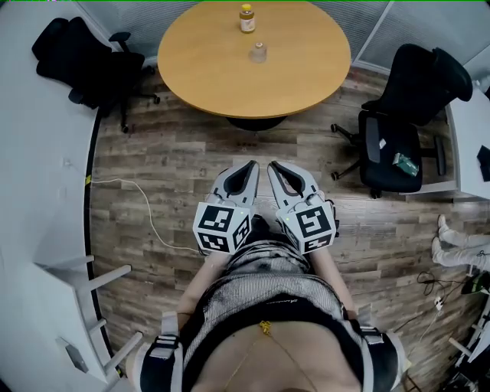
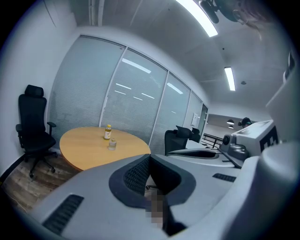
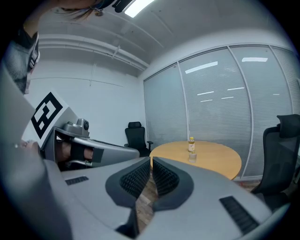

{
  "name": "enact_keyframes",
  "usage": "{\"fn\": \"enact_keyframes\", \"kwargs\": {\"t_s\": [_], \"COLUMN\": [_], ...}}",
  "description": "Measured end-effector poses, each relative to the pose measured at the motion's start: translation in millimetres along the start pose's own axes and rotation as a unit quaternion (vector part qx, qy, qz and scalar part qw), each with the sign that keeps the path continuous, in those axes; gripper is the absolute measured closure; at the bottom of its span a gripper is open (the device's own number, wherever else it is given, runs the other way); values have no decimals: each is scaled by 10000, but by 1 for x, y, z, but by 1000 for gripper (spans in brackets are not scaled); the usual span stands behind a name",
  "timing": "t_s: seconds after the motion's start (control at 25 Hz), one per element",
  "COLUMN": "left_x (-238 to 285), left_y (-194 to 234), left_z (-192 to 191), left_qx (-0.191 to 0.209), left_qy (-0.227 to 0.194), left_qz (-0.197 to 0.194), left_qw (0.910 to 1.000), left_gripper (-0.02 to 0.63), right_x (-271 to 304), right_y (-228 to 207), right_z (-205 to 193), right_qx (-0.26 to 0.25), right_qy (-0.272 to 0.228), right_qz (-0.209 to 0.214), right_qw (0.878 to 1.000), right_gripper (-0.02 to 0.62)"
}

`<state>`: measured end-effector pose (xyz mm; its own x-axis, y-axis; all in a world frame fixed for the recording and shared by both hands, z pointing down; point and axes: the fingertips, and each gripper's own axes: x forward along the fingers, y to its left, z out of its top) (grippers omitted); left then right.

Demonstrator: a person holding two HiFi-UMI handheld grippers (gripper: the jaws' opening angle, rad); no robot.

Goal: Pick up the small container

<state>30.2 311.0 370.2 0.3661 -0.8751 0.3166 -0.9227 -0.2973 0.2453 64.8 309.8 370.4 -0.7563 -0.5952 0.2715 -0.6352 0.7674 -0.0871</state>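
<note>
Container [image 1: 258,52] on round surface [image 1: 207,61]: clear, probably light, rigid, slick, maybe fragile. Take mid-body, across sides. Left gripper [image 1: 249,167], right gripper [image 1: 276,168]: fingers closed, empty, well apart from it.

A honey-toned round table [image 1: 230,76] bears an amber bottle [image 1: 246,18] with a yellow cap and a small clear container [image 1: 258,52]. Black chairs [image 1: 84,61] stand on a grey-brown wood-grain floor [image 1: 176,161]. The left gripper [image 1: 249,165] and right gripper [image 1: 276,166] are pale grey with black ribbed pads, and their cubes [image 1: 222,226] carry black-and-white square markers.
</note>
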Motion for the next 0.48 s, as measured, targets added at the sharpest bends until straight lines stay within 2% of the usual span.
{"fn": "enact_keyframes", "kwargs": {"t_s": [0.48], "left_x": [4], "left_y": [39], "left_z": [4], "left_qx": [-83], "left_qy": [35], "left_qz": [-130], "left_qw": [9999], "left_gripper": [586], "right_x": [37], "right_y": [4], "right_z": [1], "right_qx": [-34], "right_qy": [86], "right_qz": [-180], "right_qw": [9998], "right_gripper": [568]}}
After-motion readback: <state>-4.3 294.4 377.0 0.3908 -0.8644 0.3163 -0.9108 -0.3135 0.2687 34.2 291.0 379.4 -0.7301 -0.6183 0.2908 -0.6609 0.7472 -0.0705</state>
